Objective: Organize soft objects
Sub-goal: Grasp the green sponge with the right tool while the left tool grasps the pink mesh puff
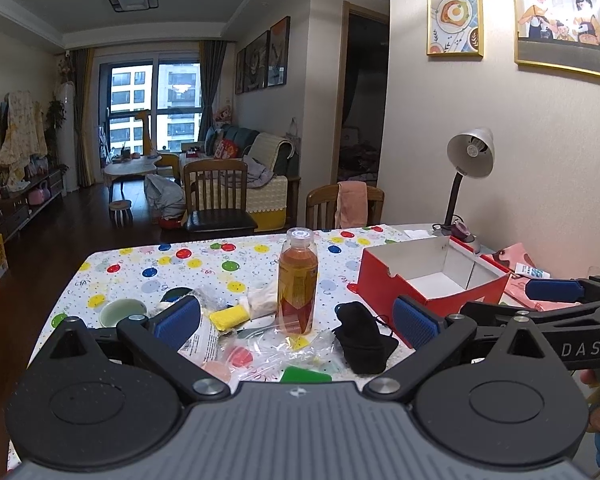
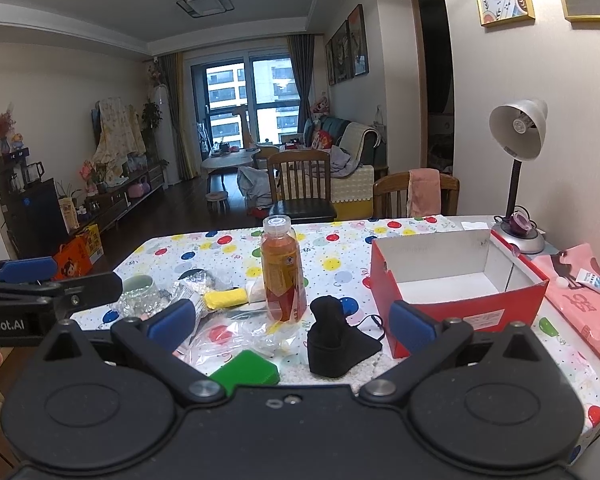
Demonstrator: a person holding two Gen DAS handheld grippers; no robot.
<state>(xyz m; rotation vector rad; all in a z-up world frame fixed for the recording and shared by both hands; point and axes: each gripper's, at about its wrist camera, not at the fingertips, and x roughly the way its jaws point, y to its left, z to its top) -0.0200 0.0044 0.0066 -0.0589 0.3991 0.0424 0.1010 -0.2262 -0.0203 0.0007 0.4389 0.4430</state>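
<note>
Both the left gripper (image 1: 296, 320) and the right gripper (image 2: 292, 322) hang wide open, holding nothing. At twelve o'clock from the right one, near its fingers, the black mask (image 2: 334, 338) lies beside the red box (image 2: 460, 308). It looks light and floppy; pinch its raised folded ridge.

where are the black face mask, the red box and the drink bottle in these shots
black face mask (image 2: 332, 340), right wrist view, on its folded front panel
red box (image 2: 460, 312), right wrist view, on the red front wall
drink bottle (image 1: 297, 284), left wrist view, on the label at mid-body
</note>
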